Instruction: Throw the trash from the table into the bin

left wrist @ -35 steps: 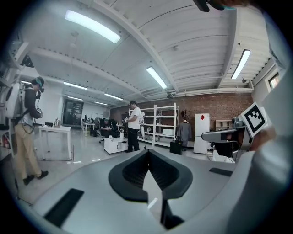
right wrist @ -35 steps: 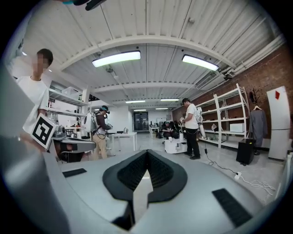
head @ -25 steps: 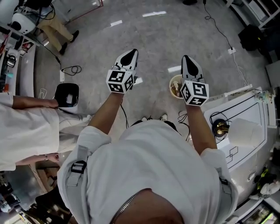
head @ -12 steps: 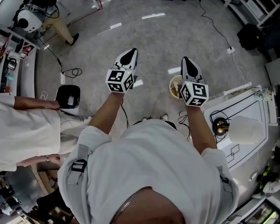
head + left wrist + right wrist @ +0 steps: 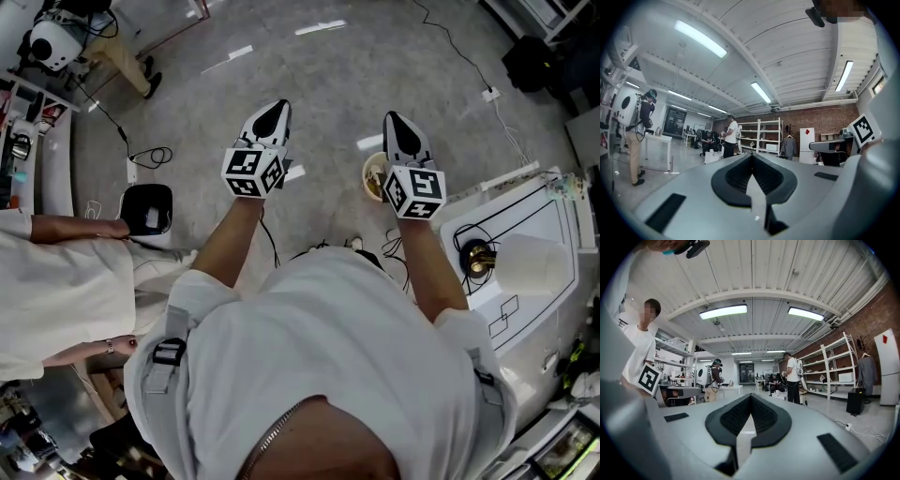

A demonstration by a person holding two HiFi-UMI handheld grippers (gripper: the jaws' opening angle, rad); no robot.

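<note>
Both grippers are held out level above the floor in the head view. My left gripper [image 5: 277, 107] is shut with nothing between its jaws, and so is my right gripper [image 5: 392, 118]. In the left gripper view the dark pads of the left gripper [image 5: 752, 157] meet with nothing in them. The right gripper [image 5: 750, 397] looks the same in its own view. A small round tan bin [image 5: 374, 177] with scraps inside stands on the floor, partly hidden under the right gripper. The white table [image 5: 544, 211] lies at the right, bearing a white crumpled piece [image 5: 532, 263] and a brass-coloured object [image 5: 476, 254].
Another person in a white shirt [image 5: 56, 281] stands close at the left, next to a black box [image 5: 145, 205] on the floor. Cables [image 5: 150, 150] trail over the grey floor. Further people [image 5: 730, 137] and shelving [image 5: 836, 366] stand across the room.
The head view has shifted slightly; both grippers keep their places and stay shut.
</note>
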